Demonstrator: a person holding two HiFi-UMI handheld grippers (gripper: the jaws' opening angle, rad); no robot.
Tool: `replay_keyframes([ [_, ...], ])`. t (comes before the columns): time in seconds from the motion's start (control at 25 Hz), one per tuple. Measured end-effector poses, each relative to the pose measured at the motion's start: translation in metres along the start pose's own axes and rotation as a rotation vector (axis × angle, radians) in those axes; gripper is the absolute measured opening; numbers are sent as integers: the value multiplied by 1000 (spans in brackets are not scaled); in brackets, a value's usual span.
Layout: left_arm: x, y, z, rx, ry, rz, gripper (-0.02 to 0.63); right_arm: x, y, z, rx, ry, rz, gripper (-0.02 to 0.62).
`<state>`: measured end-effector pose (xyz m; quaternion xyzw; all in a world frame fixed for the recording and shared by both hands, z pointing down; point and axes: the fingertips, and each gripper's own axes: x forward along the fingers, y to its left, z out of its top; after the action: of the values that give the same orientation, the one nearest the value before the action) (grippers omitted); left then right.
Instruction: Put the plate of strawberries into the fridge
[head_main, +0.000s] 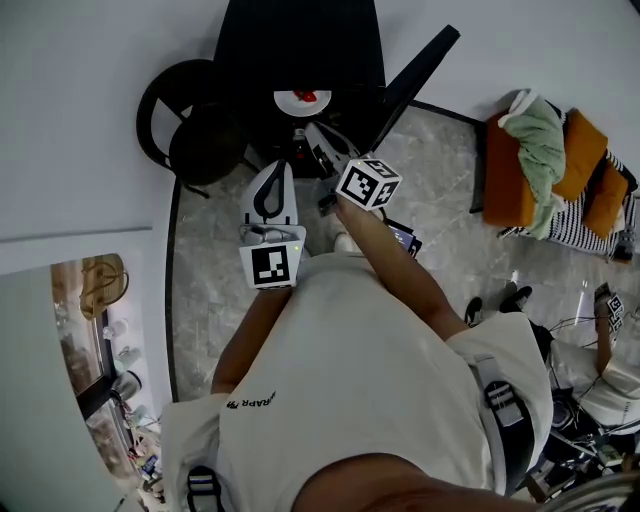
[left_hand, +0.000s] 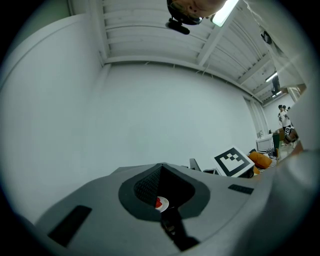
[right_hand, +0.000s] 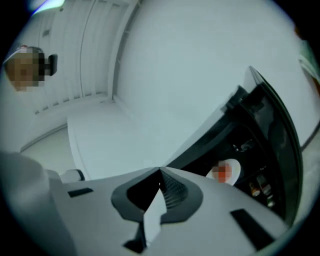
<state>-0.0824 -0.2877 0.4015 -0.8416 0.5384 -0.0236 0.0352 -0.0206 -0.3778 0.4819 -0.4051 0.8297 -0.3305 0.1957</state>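
Observation:
A white plate of strawberries (head_main: 302, 100) sits inside the open black fridge (head_main: 300, 45), whose door (head_main: 415, 72) swings out to the right. Both grippers hang in front of the opening, apart from the plate. My left gripper (head_main: 274, 166) is shut with nothing in it, and through the gap under its jaws (left_hand: 161, 166) I glimpse the plate (left_hand: 160, 203). My right gripper (head_main: 322, 135) is also shut and empty. In the right gripper view (right_hand: 160, 171) the plate (right_hand: 227, 171) lies on a fridge shelf beyond the door edge (right_hand: 280, 125).
A black round chair (head_main: 190, 125) stands left of the fridge. Orange cushions with clothes (head_main: 545, 165) lie at the right. Another person (head_main: 600, 370) sits at the lower right among cables. A white wall and a shelf unit (head_main: 100, 330) are at the left.

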Motion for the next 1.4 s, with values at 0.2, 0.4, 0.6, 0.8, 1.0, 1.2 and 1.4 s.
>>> replay_keyframes([
  [0.2,0,1,0,-10,7,6,2,-9,22,7,-57,14,40,14],
  [0.4,1,10,-5,-52,-11,22,2,-13,46,12,-238,48,56,14],
  [0.6,6,10,-8,-71,-5,15,0,-13,68,3,-470,104,59,12],
  [0.8,7,9,-6,-80,-8,5,2,-16,85,2,-593,102,58,12],
  [1.0,11,12,-5,-79,-8,6,2,-18,93,3,-701,124,35,12],
  [1.2,7,12,-2,-85,-21,13,2,-19,117,1,-817,117,53,12],
  [1.4,3,14,-3,-108,-24,20,2,-25,125,3,-869,111,40,12],
])
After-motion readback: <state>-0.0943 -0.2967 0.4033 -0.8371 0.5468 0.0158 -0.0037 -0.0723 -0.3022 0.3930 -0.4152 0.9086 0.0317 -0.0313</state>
